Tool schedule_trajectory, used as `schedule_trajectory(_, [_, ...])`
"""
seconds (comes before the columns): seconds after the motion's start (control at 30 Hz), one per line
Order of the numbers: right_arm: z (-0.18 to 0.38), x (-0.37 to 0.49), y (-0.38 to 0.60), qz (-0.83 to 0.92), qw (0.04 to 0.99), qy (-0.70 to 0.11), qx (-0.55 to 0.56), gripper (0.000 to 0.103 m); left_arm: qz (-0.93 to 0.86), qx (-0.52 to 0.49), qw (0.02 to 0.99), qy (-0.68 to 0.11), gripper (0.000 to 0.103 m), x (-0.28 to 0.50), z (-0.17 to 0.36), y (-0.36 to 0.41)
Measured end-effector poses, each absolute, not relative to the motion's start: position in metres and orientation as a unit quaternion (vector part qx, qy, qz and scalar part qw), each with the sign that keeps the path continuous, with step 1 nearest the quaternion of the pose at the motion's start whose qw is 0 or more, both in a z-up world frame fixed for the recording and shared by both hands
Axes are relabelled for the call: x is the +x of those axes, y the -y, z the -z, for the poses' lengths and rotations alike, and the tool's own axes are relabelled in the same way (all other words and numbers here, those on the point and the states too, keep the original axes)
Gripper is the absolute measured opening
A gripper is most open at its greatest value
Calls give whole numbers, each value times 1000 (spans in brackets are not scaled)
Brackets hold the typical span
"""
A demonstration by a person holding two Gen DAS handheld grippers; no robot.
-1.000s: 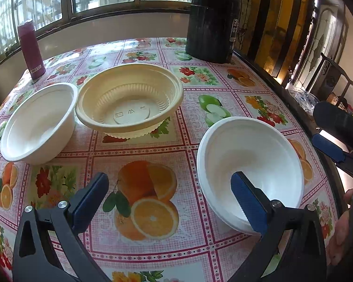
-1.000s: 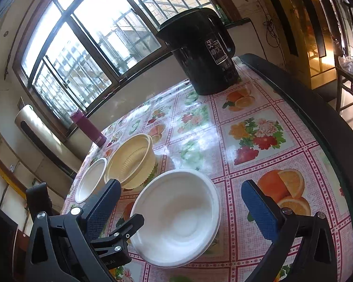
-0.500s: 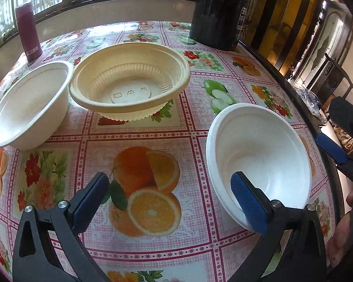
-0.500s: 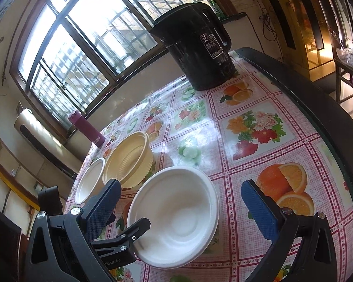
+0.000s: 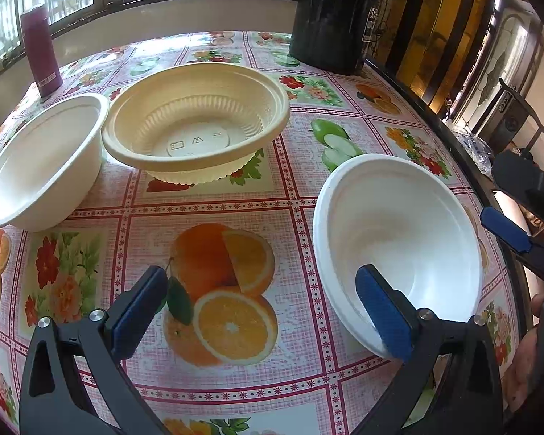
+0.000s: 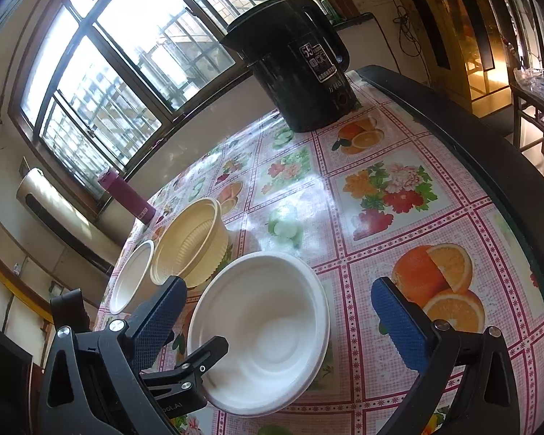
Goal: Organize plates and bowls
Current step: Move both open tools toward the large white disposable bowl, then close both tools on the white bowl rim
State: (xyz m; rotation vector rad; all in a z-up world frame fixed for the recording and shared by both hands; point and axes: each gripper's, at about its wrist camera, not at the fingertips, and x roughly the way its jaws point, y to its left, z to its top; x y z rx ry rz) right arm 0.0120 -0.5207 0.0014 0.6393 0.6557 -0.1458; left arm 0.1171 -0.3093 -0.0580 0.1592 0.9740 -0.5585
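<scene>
A fruit-print table point(image 5: 221, 391) bears three bowls point(image 5: 196, 119), a black kettle point(image 6: 301, 69) and a maroon bottle point(image 5: 41, 54).

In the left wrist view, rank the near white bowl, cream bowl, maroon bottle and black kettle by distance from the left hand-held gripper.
From the left hand-held gripper:
1. Near white bowl, right, around its right finger.
2. Cream bowl, centre.
3. Maroon bottle, far left, and black kettle, far right: too close to call.

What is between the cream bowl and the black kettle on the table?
Nothing stands between the cream bowl and the kettle; only bare tablecloth with fruit and flower prints. Both wrist views show this.
</scene>
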Motion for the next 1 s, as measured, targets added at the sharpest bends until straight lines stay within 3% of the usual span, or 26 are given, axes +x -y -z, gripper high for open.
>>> schedule_trajectory(0.13, [2, 15, 521, 75, 889, -327, 310, 95, 266, 78, 842, -462, 103, 117, 59, 311])
schedule_trajectory(0.3, [13, 23, 522, 76, 874, -367, 307, 74, 270, 78, 835, -472, 103, 118, 62, 313])
schedule_trajectory(0.73, [20, 18, 533, 57, 853, -376, 357, 66, 279, 81, 814, -503, 103, 125, 53, 317])
schedule_trajectory(0.9, [21, 17, 536, 58, 847, -378, 370, 42, 280, 70, 803, -521, 103, 130, 45, 318])
schedule_trajectory(1.0, [20, 15, 539, 60, 843, -377, 379, 39, 268, 65, 800, -532, 103, 134, 43, 317])
